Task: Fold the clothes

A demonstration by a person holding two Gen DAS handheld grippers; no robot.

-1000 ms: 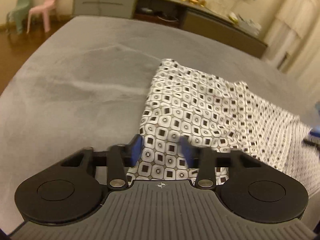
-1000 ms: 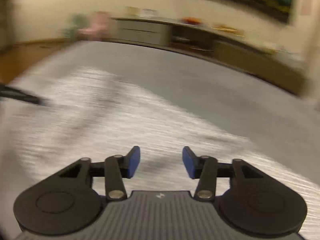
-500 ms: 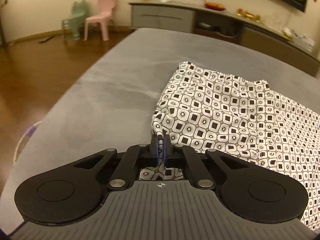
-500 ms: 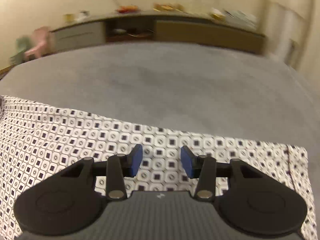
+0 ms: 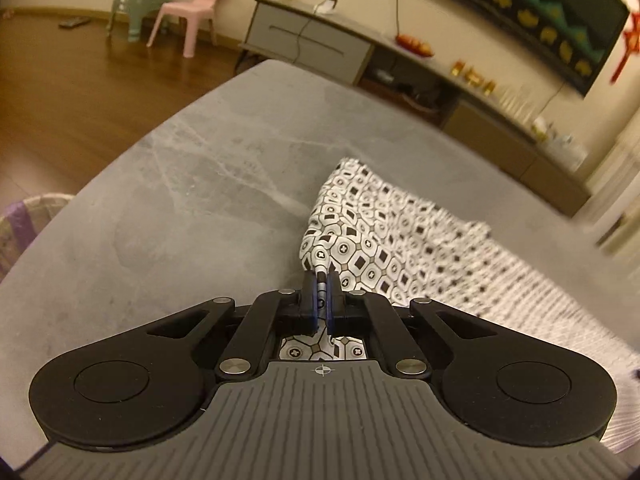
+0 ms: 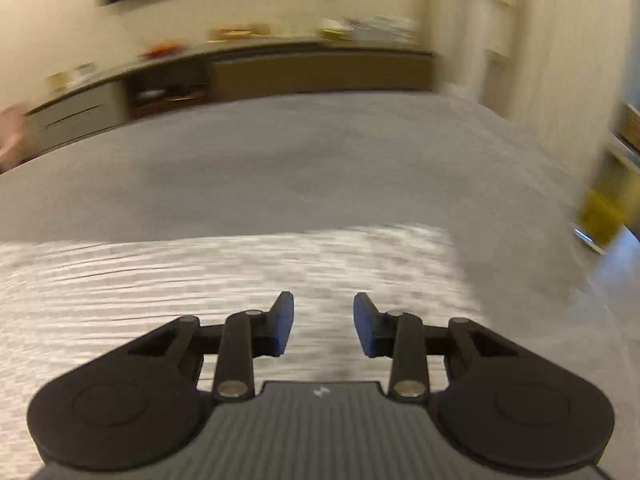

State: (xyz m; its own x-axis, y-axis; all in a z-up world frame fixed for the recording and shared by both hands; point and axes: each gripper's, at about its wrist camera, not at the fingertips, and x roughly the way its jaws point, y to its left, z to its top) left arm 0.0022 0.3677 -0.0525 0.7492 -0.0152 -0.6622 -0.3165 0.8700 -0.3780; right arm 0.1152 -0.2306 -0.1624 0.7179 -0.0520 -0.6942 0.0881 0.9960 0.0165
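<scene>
A white garment with a black square pattern (image 5: 384, 240) lies on the grey bed (image 5: 208, 184). My left gripper (image 5: 320, 300) is shut on the garment's near left corner, and the cloth rises from the bed into the blue pads. In the right wrist view the garment (image 6: 200, 276) is a blurred pale sheet under and ahead of my right gripper (image 6: 323, 328), which is open and empty above it. The garment's right edge ends a little right of that gripper.
A long low cabinet (image 5: 400, 68) runs along the far wall behind the bed. Two small plastic chairs (image 5: 188, 4) stand on the wooden floor at far left. A pale basket (image 5: 24, 220) sits by the bed's left edge. A yellow object (image 6: 604, 212) is at right.
My left gripper closed on the garment's corner, stays shut and has lifted and turned with it. My right gripper moved right across the garment, still open.
</scene>
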